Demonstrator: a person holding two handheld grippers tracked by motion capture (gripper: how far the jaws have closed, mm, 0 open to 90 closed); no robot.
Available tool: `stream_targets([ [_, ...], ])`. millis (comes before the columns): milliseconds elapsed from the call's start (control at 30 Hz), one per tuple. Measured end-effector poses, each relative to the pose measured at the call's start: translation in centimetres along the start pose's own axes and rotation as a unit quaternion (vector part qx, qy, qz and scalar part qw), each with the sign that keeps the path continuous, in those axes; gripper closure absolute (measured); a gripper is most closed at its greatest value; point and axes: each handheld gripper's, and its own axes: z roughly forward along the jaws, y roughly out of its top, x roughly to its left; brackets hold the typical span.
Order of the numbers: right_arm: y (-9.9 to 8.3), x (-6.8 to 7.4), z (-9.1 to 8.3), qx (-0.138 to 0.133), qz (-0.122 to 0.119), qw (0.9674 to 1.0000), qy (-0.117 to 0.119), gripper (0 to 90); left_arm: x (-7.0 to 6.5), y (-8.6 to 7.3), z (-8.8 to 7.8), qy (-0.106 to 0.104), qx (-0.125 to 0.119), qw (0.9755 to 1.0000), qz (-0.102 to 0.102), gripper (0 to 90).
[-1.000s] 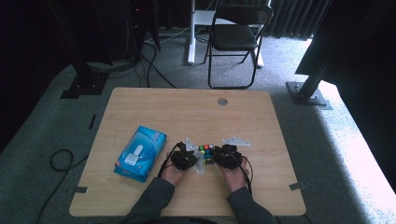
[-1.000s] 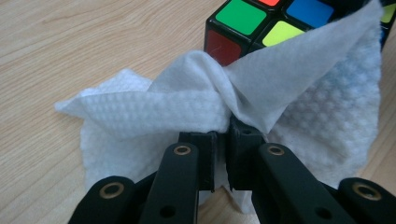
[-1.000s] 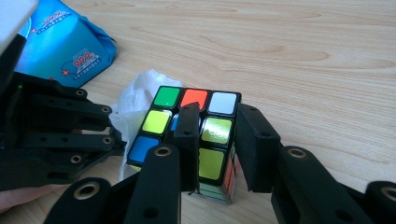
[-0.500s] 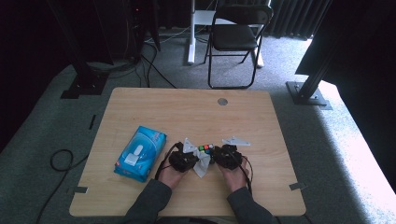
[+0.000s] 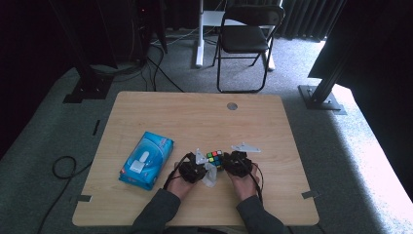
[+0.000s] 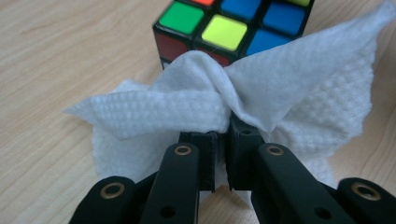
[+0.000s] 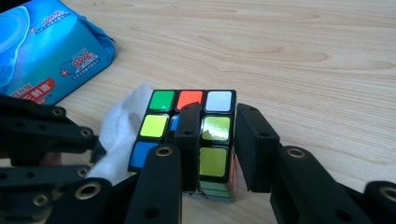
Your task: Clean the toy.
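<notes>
A scrambled puzzle cube [image 5: 214, 157] sits on the wooden table [image 5: 195, 117] near its front edge, between both hands. My right gripper [image 7: 219, 135] is shut on the cube [image 7: 161, 126], one jaw across its top face and the other down its right side. My left gripper [image 6: 223, 135] is shut on a bunched white wipe [image 6: 280, 93], which is pressed against the near side of the cube [image 6: 224, 32]. From above, the left gripper [image 5: 207, 168] and the right gripper [image 5: 225, 163] face each other, with the wipe [image 5: 209, 176] hanging between them.
A blue pack of wet wipes [image 5: 146, 160] lies to the left of the hands and shows as a pack [image 7: 42, 46] at the upper left of the right gripper view. A small round grommet [image 5: 232, 106] sits near the far edge. A folding chair [image 5: 246, 39] stands beyond the table.
</notes>
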Motion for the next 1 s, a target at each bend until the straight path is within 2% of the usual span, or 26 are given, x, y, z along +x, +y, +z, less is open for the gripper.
stream_targets([
  [100, 0.0, 0.01, 0.0, 0.0, 0.001, 1.0, 0.0, 71.7, -0.07, -0.17, 0.2, 0.002, 0.003, 1.0, 0.0, 83.5],
  [233, 0.01, -0.01, 0.0, 0.0, 0.001, 1.0, 0.0, 71.7, -0.34, -0.17, 0.24, 0.012, 0.005, 0.9998, 0.015, 83.5],
  [633, 0.0, -0.06, 0.0, 0.001, 0.002, 1.0, 0.002, 71.7, -0.19, -0.13, 0.3, 0.015, 0.005, 0.9996, 0.021, 82.9],
  [933, -0.01, -0.06, 0.0, 0.0, 0.002, 1.0, 0.002, 71.7, 0.13, 0.01, 0.35, 0.022, 0.008, 0.9997, 0.01, 82.8],
  [1000, -0.02, -0.05, 0.01, -0.001, 0.002, 1.0, 0.002, 71.7, -0.03, 0.09, 0.24, 0.015, 0.008, 0.9998, 0.005, 82.5],
])
